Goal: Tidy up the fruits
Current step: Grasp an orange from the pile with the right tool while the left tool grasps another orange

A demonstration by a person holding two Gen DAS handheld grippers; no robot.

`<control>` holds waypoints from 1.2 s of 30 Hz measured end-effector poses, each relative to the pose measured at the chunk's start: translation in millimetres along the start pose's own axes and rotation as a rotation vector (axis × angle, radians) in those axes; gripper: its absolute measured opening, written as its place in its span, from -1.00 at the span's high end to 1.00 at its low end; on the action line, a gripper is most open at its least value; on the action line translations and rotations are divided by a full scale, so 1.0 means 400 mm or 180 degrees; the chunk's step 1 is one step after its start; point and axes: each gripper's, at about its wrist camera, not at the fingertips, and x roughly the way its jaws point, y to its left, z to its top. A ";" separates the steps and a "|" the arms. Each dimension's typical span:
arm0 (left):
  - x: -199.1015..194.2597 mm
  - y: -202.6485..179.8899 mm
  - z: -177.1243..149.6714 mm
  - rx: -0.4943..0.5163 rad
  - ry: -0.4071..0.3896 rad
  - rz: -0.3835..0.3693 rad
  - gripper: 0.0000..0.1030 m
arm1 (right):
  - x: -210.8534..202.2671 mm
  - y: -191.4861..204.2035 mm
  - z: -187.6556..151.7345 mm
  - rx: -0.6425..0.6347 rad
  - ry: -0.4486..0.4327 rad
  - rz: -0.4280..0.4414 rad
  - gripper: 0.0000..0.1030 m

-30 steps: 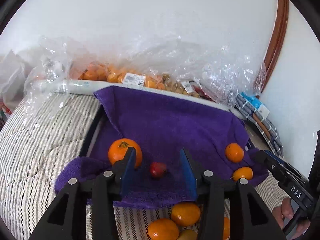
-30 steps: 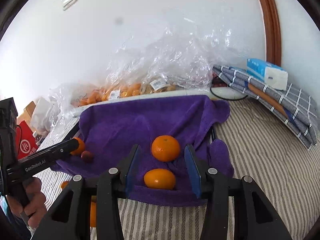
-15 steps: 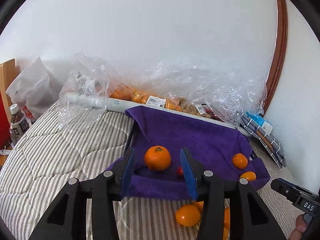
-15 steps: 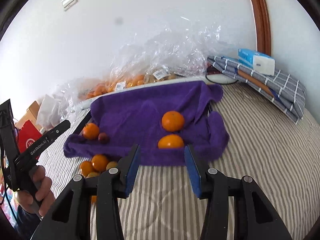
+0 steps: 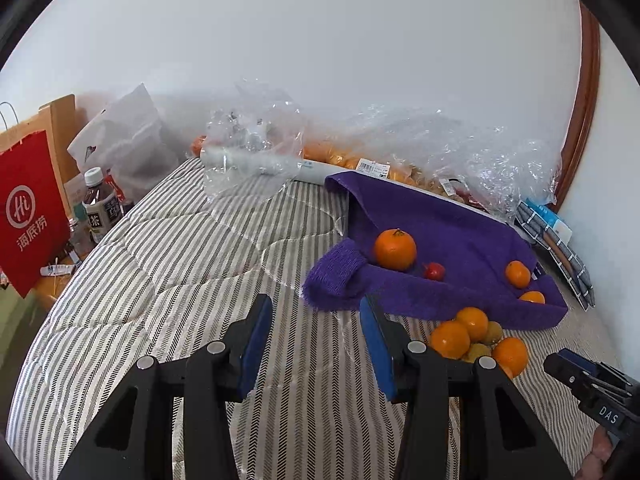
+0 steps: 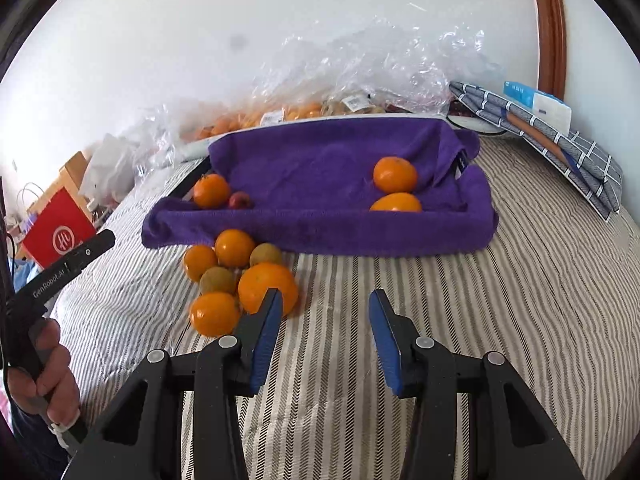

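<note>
A purple towel-lined tray (image 6: 320,232) (image 5: 460,232) lies on the striped bed. In it sit an orange (image 6: 211,190) (image 5: 395,249) beside a small red fruit (image 6: 240,200) (image 5: 434,271) at its left end, and two oranges (image 6: 395,174) (image 6: 396,202) at its right end. A pile of oranges and small brownish-green fruits (image 6: 236,276) (image 5: 476,338) lies on the bed in front of the tray. My left gripper (image 5: 316,340) is open and empty over the bed, left of the pile. My right gripper (image 6: 324,332) is open and empty, its left finger just in front of the largest loose orange (image 6: 266,286).
Clear plastic bags of fruit (image 6: 320,104) (image 5: 400,160) line the wall behind the tray. A folded checked cloth with a blue box (image 6: 536,128) lies at the back right. A red paper bag (image 5: 28,208) and bottles (image 5: 98,208) stand off the bed's left side.
Both grippers have pulled back from the tray, toward the near side of the bed. The left one has also swung left. Both stay open and empty.
</note>
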 end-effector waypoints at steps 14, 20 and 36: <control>0.013 0.026 0.004 -0.0134 0.0105 0.0109 0.16 | 0.063 0.059 0.020 -0.0076 0.0151 0.0216 0.23; 0.026 0.039 0.005 -0.0228 0.0211 0.0042 0.16 | 0.098 0.083 0.034 -0.0091 0.0239 0.0204 0.22; 0.041 0.000 -0.010 -0.0016 0.0357 -0.0155 0.16 | 0.085 0.027 0.001 -0.0281 0.0372 -0.0089 0.21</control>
